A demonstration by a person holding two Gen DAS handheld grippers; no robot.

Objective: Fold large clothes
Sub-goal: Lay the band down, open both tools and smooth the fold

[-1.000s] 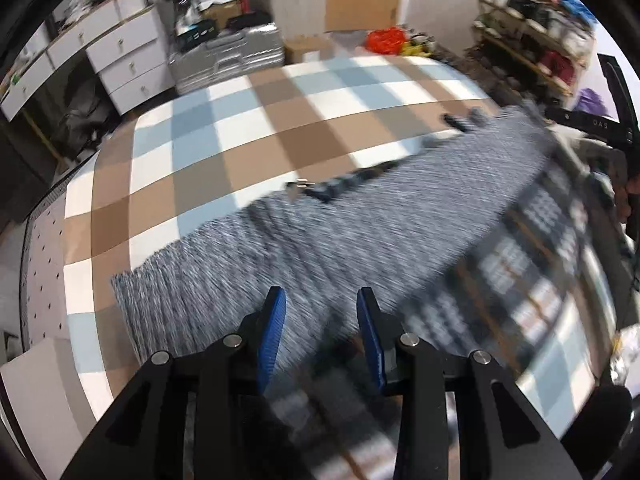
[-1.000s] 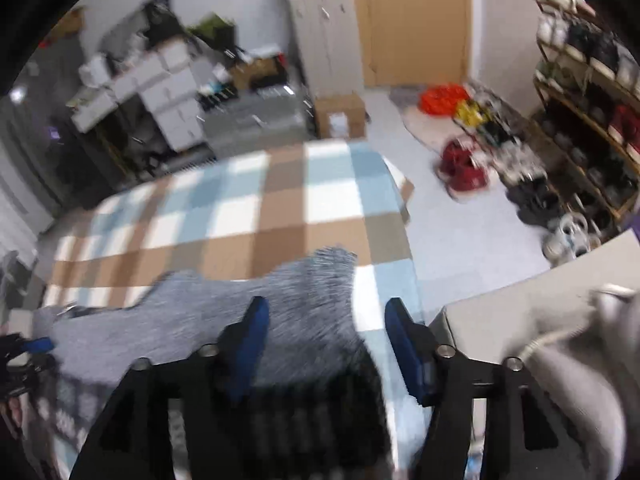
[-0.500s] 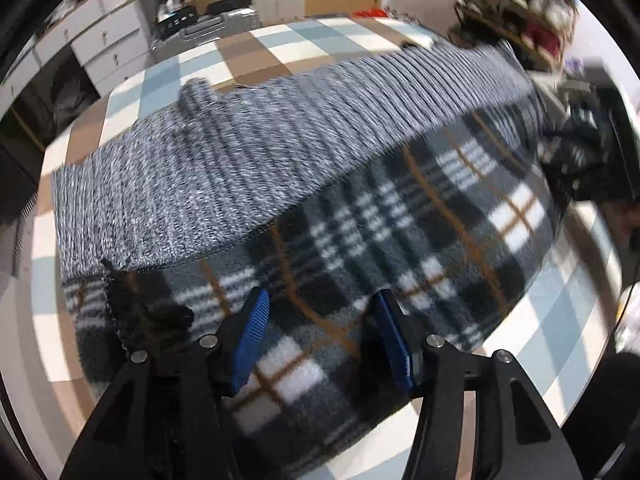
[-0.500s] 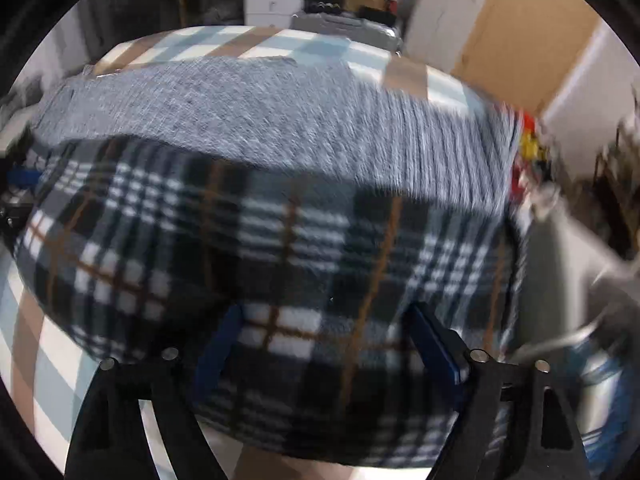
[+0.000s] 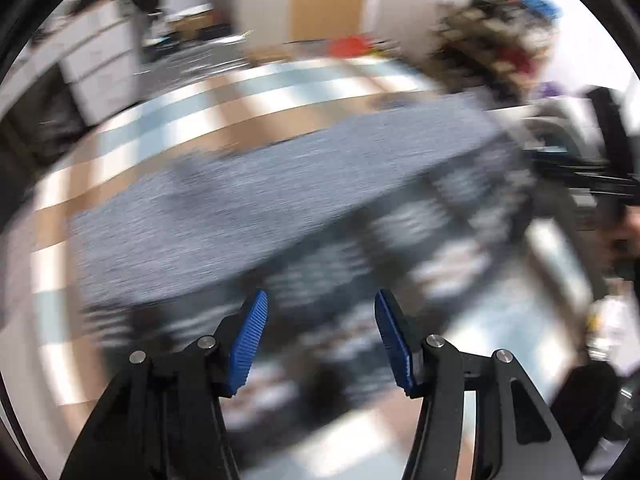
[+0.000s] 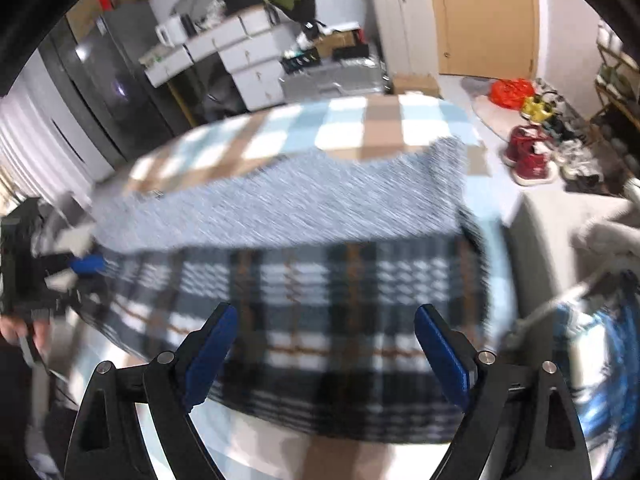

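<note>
Both views blurred by motion. A large garment (image 6: 304,248) lies spread flat across a worktop covered in a blue, tan and white checked cloth (image 6: 360,128). Its far half shows a grey marled knit face (image 5: 256,208); its near half shows a dark plaid fleece face (image 6: 320,300) with white and orange lines. The plaid half lies nearest both cameras, the knit half beyond it.

Left gripper (image 5: 320,336): blue fingers (image 5: 248,344) about half apart, having just been opening; nothing between them. They hover above the near plaid edge, not pressing on it.

Right gripper (image 6: 324,352): blue fingers (image 6: 440,360) spread wide, having just been opening; nothing gripped. Plaid fabric lies below the gap, apart from the pads.

In the left wrist view the other gripper's black frame and a hand sit at the right edge. Background: white drawers (image 6: 248,60), a wooden door (image 6: 488,16), shoes (image 6: 528,156) on the floor.
</note>
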